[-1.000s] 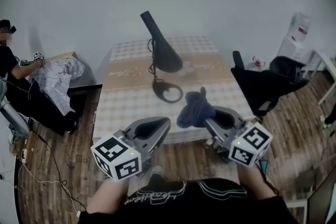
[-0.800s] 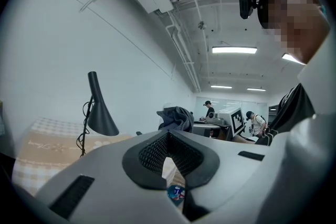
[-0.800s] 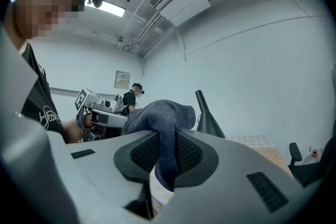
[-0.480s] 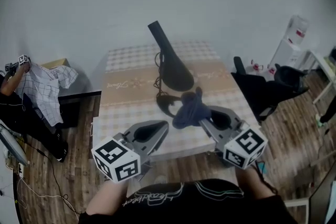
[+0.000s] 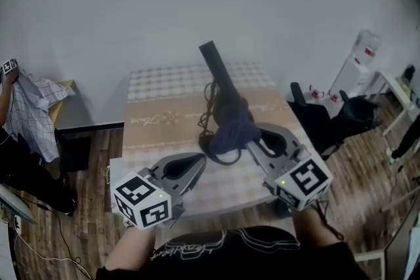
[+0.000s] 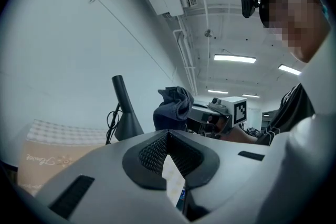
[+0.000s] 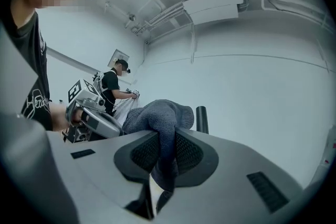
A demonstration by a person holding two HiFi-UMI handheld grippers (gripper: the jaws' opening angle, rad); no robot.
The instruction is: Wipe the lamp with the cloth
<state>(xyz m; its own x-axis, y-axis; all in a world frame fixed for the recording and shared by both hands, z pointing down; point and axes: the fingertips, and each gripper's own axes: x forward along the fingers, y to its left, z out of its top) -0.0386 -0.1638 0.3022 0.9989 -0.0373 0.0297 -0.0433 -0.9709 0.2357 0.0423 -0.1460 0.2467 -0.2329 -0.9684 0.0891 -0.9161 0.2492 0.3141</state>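
Cloth [image 5: 230,134] hangs clamped in the right claw [image 5: 251,143], near the black lamp [image 5: 216,72].

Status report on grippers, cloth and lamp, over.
Right gripper shut on cloth, up by the lamp. Left gripper shut, empty. Nothing seen between cloth and lamp.

A plain pale grey wall [image 5: 131,10] rises behind the bench [image 5: 157,85], which wears a checked cover with a tan band. The floor [image 5: 72,226] is dark wood plank. A low dark cabinet [image 5: 85,134] stands left of the bench and a black office chair [image 5: 341,118] right, with a white dispenser [image 5: 359,59] beyond it. Overhead hang a white air conditioner [image 7: 210,2] and lit strip lights [image 6: 234,59].
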